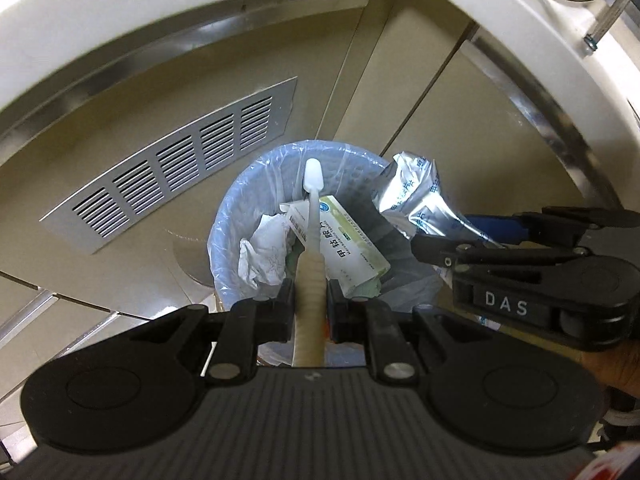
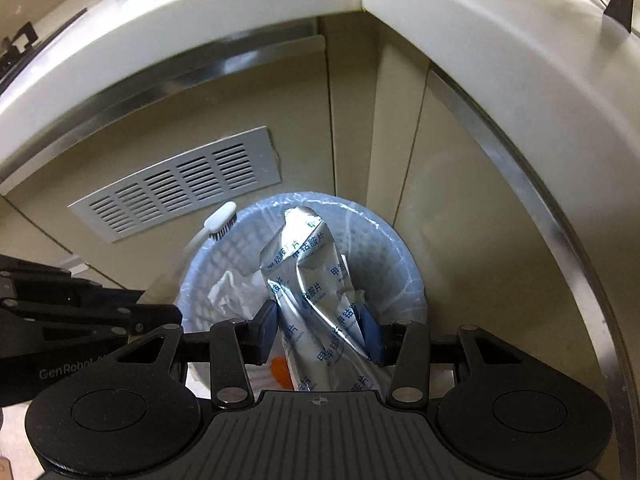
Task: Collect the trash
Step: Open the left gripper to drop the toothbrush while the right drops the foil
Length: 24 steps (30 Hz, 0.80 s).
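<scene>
I've got the L gripper [image 1: 308, 304] fingers clamped on a toothbrush [image 1: 311, 216] by its beige ribbed handle, head pointing out over the bin [image 1: 224, 240]. My R gripper [image 2: 320, 328] fingers are clamped on a crumpled silver foil packet [image 2: 308, 276] w/ blue print, also above the bin opening. Bin has a blue liner and sits on the floor in the corner under the white surface [image 2: 480, 40], near a slotted vent plate [image 2: 180, 184]. Inside: a medicine box [image 1: 348, 248] and crumpled paper [image 1: 264, 252].
</scene>
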{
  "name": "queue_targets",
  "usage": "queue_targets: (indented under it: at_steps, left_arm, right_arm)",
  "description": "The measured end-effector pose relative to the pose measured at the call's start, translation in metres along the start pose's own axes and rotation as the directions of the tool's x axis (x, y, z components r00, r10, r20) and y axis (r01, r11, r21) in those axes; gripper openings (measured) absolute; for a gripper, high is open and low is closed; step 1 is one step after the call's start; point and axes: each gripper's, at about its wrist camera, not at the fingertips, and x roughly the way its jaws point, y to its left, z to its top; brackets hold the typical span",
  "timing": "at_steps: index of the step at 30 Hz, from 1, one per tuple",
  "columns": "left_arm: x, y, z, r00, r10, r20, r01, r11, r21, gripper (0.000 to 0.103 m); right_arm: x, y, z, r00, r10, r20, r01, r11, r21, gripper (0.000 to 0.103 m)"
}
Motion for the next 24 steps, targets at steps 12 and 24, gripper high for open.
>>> queue_targets:
  at_steps: [12,24]
  left_arm:
    - [0.024,-0.002,0.016,1.0,-0.003,-0.023,0.002,1.0,-0.01,0.014]
    - [0.028,0.001,0.015,1.0,0.017,-0.013,-0.018,0.999,-0.03,0.039]
  right_arm:
    - [0.019,-0.01,-0.001,1.0,-0.027,-0.004,0.027,0.999,0.019,0.045]
    - [0.023,-0.012,-0.004,0.999,-0.034,-0.017,0.035,0.999,0.031,0.045]
